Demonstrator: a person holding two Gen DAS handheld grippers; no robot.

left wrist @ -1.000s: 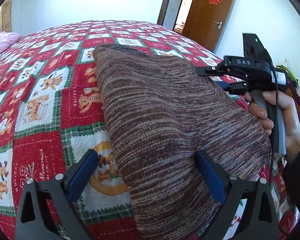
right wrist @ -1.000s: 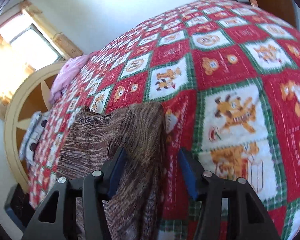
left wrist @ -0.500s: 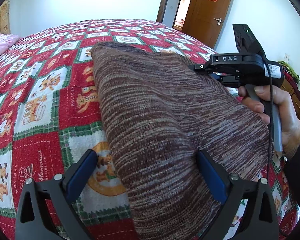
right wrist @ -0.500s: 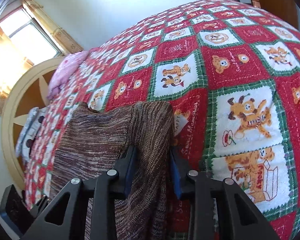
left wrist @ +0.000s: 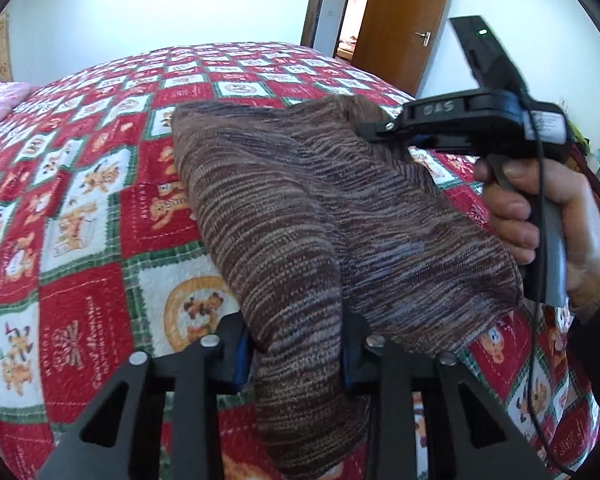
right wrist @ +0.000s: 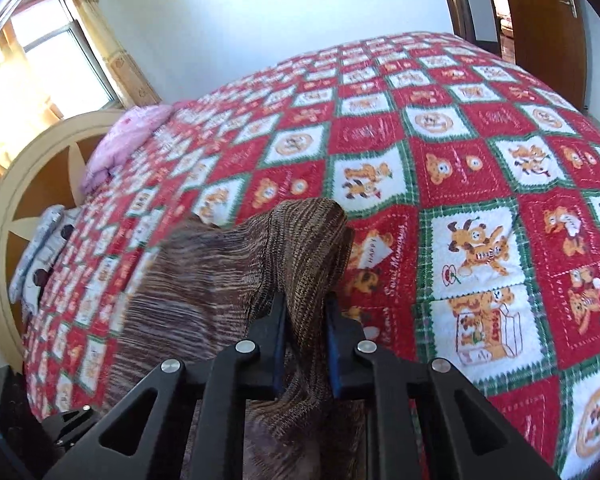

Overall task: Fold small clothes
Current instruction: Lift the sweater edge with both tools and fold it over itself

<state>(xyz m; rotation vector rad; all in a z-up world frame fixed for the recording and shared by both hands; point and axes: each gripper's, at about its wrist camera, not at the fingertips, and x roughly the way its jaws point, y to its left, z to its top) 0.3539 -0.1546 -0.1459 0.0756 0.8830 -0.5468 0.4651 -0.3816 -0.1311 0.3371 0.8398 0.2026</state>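
A brown striped knit garment point(left wrist: 300, 216) lies on the red patchwork bedspread point(left wrist: 80, 208). My left gripper point(left wrist: 296, 348) is shut on its near edge, the cloth bunched between the blue pads. My right gripper point(right wrist: 306, 320) is shut on another part of the garment point(right wrist: 300, 248) and lifts it slightly into a peak. The right gripper also shows in the left wrist view point(left wrist: 384, 132), held by a hand at the garment's right side.
A pink pillow point(right wrist: 128, 136) and a grey patterned cloth point(right wrist: 40, 252) lie by the round wooden headboard point(right wrist: 24, 184). A window point(right wrist: 44, 60) is behind it. A brown door point(left wrist: 404, 16) stands open at the far wall.
Both grippers have closed on the garment; their jaws were wide open one second ago. The cloth is now bunched and raised between each pair of pads.
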